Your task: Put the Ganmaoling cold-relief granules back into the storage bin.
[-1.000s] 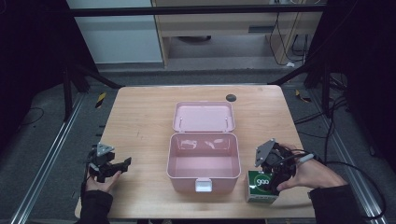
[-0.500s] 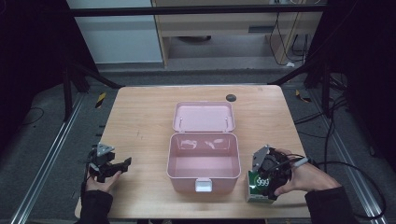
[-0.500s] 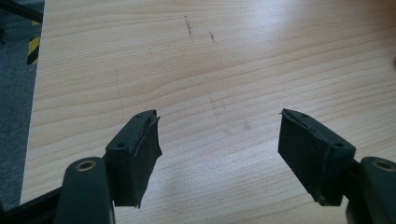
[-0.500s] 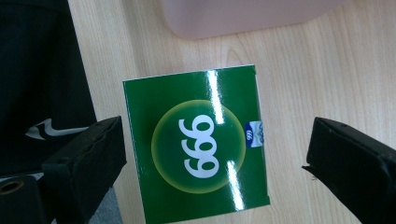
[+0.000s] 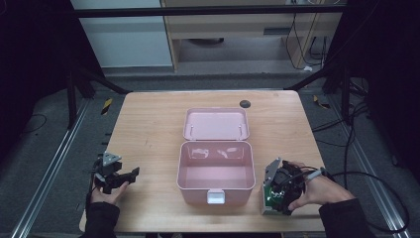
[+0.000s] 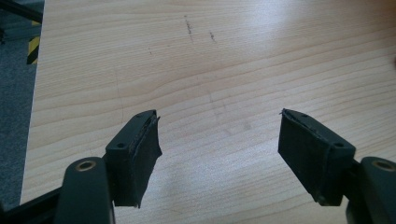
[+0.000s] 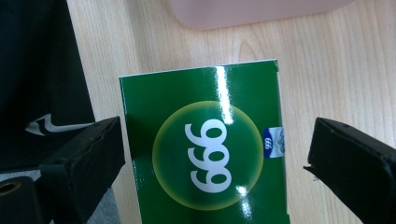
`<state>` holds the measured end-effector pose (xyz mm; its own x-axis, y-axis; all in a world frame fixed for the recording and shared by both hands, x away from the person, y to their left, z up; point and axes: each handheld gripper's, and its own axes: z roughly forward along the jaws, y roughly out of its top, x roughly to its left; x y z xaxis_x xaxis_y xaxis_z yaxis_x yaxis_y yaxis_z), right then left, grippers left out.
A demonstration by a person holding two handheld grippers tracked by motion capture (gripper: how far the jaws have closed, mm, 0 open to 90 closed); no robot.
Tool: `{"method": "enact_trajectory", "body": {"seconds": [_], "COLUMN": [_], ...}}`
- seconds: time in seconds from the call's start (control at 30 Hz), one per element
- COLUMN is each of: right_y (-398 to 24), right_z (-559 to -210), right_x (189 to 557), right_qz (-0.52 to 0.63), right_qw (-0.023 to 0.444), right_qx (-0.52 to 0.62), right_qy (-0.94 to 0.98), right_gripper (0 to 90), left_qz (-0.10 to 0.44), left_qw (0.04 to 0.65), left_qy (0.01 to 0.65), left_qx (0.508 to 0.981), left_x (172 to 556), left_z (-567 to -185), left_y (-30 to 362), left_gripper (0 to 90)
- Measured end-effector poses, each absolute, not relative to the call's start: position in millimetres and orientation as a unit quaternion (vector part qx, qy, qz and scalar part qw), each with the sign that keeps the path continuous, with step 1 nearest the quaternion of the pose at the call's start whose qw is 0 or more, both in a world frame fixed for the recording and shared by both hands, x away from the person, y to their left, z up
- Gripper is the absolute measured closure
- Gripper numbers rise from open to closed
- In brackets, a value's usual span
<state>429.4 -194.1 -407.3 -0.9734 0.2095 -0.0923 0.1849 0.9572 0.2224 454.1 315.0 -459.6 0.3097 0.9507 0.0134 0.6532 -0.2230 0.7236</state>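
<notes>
A pink plastic box (image 5: pixel 216 145) stands open and empty at the table's middle, its lid (image 5: pixel 216 124) laid back. A green carton (image 5: pixel 268 202) with a white "999" stands near the front right edge. My right gripper (image 5: pixel 278 189) hangs over it, pointing down. In the right gripper view the carton (image 7: pixel 205 158) lies between the two black pads (image 7: pixel 93 149); the jaws have just been opening, and a strip of table shows beside the right pad. My left gripper (image 5: pixel 130 174) rests at the front left, open over bare wood (image 6: pixel 219 116).
A small black round cap (image 5: pixel 244 103) sits in the tabletop behind the box. The table's front edge runs close to both hands. Dark clothing with a white mark (image 7: pixel 42 126) lies just past that edge. Metal rails and cables run along the floor on both sides.
My right gripper has sunk lower over the green carton and drawn slightly toward the front edge. The left gripper and the pink box have stayed put.
</notes>
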Motion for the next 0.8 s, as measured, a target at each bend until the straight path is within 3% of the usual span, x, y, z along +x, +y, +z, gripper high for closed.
{"method": "enact_trajectory", "body": {"seconds": [0.8], "right_y": [-191], "right_z": [-428], "right_x": [432], "right_qz": [0.095], "right_qw": [0.045], "right_qx": [0.093], "right_qy": [0.990], "right_gripper": [6.7], "left_qz": [0.235], "left_qw": [0.314], "left_qy": [0.538], "left_qx": [0.746], "left_x": [454], "left_z": [-460], "left_y": [315], "left_gripper": [28.3]}}
